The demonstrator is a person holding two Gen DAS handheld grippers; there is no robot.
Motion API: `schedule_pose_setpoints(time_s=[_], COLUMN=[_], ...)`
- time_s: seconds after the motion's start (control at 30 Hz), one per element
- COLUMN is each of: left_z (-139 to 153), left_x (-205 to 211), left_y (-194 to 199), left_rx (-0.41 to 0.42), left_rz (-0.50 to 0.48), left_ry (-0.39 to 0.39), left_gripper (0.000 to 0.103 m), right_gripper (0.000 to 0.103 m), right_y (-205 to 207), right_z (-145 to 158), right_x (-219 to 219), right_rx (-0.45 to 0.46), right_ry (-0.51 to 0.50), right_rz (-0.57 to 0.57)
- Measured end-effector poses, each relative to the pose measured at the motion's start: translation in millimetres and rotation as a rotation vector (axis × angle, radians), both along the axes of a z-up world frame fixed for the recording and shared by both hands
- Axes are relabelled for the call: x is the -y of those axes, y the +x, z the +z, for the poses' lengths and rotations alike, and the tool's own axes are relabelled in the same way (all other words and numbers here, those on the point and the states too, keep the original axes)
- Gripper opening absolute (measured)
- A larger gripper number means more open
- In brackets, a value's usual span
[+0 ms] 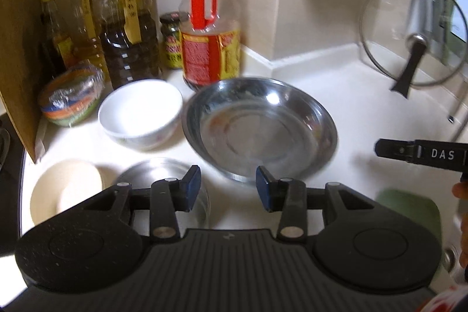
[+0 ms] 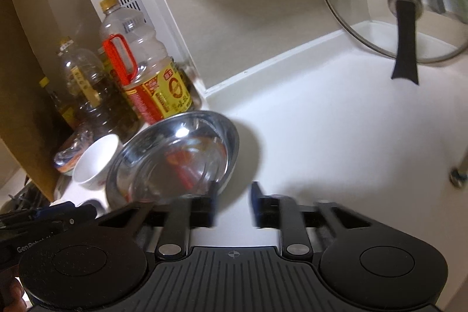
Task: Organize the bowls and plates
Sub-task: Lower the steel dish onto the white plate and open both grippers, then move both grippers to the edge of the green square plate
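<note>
A large steel plate (image 1: 260, 127) lies on the white counter, also in the right wrist view (image 2: 172, 154). A white bowl (image 1: 140, 113) stands left of it, also in the right wrist view (image 2: 95, 163). A small steel dish (image 1: 163, 174) and a cream saucer (image 1: 64, 189) lie nearer, at the left. My left gripper (image 1: 228, 189) is open and empty, just short of the steel plate's near rim. My right gripper (image 2: 234, 203) is open and empty, at the plate's right near edge; it shows from the side in the left wrist view (image 1: 421, 152).
Oil and sauce bottles (image 1: 210, 28) and a jar (image 1: 172, 40) stand at the back wall. A wrapped stack of coloured bowls (image 1: 70, 98) sits by a wooden panel (image 1: 17, 48). A glass lid (image 1: 412, 34) leans at the back right. A green item (image 1: 409, 209) lies near right.
</note>
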State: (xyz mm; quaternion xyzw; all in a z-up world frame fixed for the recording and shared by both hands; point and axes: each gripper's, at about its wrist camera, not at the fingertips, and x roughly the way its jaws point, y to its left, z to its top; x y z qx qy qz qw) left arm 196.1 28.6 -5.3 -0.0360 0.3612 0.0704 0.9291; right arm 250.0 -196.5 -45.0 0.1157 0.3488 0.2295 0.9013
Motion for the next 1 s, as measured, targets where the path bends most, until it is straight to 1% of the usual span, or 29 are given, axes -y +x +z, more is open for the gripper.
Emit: schedule_pose_setpoints(time_s=[0.03,0.07,0.23,0.4,0.6,0.8,1.0], left_z=[0,0,-1,-4,-10,-12,-11], left_x=[0,-1,-6,-16,-26,-30,-28], left_y=[-5,-11,-39,-64,-93,-117,-131], left_rx=[-0.009,-0.019,-0.05,-0.072,-0.1,-0.107,-0.111], left_rz=[-0.014,-0.027,-0.078,-0.126,-0.177,-0.226,-0.266], left_ry=[-0.001,0.002,0.011,0.025,0.009,0.008,0.0], left_gripper=[0.039,0.039,0.039,0.039,0.039,0.039,0.039], right_gripper=[0.058,0.061,0.062,0.063,0.068,0.07,0.07], right_y=[-7,-17,-62,-104,-152,-191,-223], right_z=[1,2,2,-1,0,0,-2], right_x=[0,1,-1,-6,-19,-28,-31], right_rx=[0.0,0.001,-0.013,-0.041,-0.048,-0.064,-0.082], right_ry=[0.002,0.002,-0.019,-0.029,-0.055,-0.074,-0.096], right_rz=[-0.004,-0.008,-0.019,-0.058,-0.121,-0.173,-0.231])
